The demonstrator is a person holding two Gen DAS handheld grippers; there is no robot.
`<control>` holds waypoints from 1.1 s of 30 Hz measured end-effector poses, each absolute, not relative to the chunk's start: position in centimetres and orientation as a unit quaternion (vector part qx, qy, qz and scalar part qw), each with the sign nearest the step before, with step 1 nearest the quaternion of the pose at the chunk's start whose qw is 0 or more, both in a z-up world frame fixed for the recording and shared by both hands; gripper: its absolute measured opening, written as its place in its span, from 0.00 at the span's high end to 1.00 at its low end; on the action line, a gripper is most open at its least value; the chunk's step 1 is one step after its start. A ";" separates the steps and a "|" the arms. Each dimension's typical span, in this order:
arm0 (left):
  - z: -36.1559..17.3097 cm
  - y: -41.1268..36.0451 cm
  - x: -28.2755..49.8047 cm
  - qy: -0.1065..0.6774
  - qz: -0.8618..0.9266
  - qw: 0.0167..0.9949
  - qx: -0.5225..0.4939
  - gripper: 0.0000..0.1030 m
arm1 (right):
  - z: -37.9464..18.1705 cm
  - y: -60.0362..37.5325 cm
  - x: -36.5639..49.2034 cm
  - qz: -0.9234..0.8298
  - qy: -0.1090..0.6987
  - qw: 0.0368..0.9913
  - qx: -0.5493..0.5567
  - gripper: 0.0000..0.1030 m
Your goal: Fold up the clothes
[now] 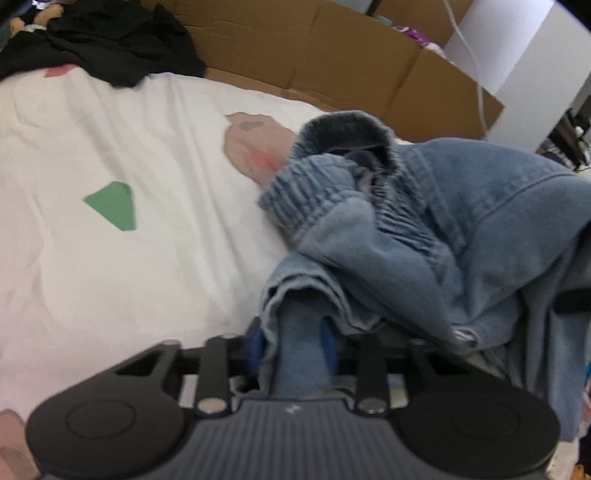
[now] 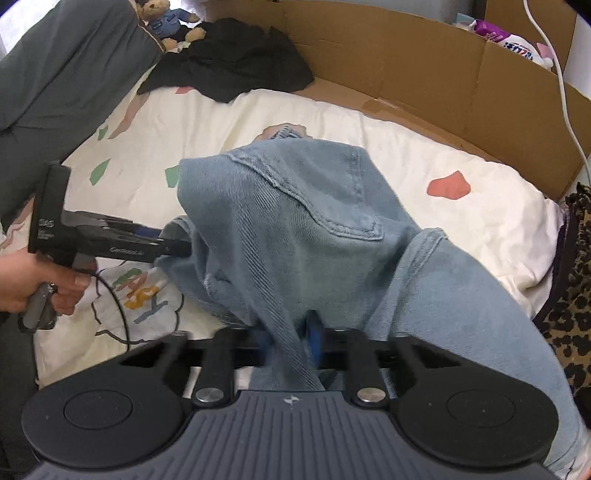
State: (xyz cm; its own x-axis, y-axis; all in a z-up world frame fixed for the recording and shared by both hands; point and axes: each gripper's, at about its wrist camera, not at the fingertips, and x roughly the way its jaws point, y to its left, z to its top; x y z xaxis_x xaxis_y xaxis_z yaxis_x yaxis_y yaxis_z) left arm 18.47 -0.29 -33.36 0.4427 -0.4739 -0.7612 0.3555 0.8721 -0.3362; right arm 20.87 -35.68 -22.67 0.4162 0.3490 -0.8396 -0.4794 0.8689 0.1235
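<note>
A pair of light blue jeans lies bunched on a white printed sheet. In the left wrist view the elastic waistband curls up at centre right, and my left gripper is shut on a fold of the denim, its blue pads pressing the cloth. In the right wrist view my right gripper is shut on another fold of the jeans near the seat. The left gripper also shows there, held by a hand, biting the jeans' left edge. The fingertips are mostly hidden by cloth.
A black garment and a teddy bear lie at the far end of the bed. Cardboard panels wall the far side. A leopard-print cloth hangs at the right edge. A grey trouser leg stands at the left.
</note>
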 end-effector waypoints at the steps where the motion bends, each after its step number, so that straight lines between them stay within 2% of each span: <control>1: -33.4 -0.4 18.4 0.470 -0.247 0.845 -0.064 0.77 | -22.6 -35.9 21.0 0.244 0.478 0.841 -0.068 0.88; 3: -33.5 -0.7 18.2 0.474 -0.251 0.841 -0.064 0.86 | -22.3 -36.4 21.4 0.240 0.475 0.844 -0.065 0.89; 5: -33.4 -0.9 17.8 0.478 -0.256 0.838 -0.065 0.89 | -22.0 -37.0 21.7 0.234 0.473 0.847 -0.059 0.89; 14: -32.5 -3.9 14.2 0.488 -0.324 0.810 -0.035 0.94 | -21.9 -38.7 23.3 0.209 0.486 0.848 -0.011 0.87; 17: -32.4 -5.1 12.8 0.490 -0.334 0.804 -0.032 0.95 | -21.9 -38.6 23.5 0.203 0.488 0.849 -0.005 0.78; 22: -32.3 -6.4 11.2 0.494 -0.333 0.802 -0.046 0.95 | -21.4 -38.3 23.5 0.200 0.477 0.856 -0.006 0.57; 33: -32.2 -8.5 8.0 0.497 -0.351 0.792 -0.057 0.95 | -20.0 -36.8 23.0 0.221 0.452 0.864 -0.009 0.49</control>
State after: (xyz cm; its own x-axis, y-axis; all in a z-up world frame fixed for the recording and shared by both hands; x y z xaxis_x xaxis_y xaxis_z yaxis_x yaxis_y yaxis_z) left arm 8.00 -8.49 -32.20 0.2594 -0.6121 -0.7470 0.4996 0.7470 -0.4386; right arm 22.97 -36.83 -19.95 0.4932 0.3735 -0.7857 -0.3896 0.9023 0.1843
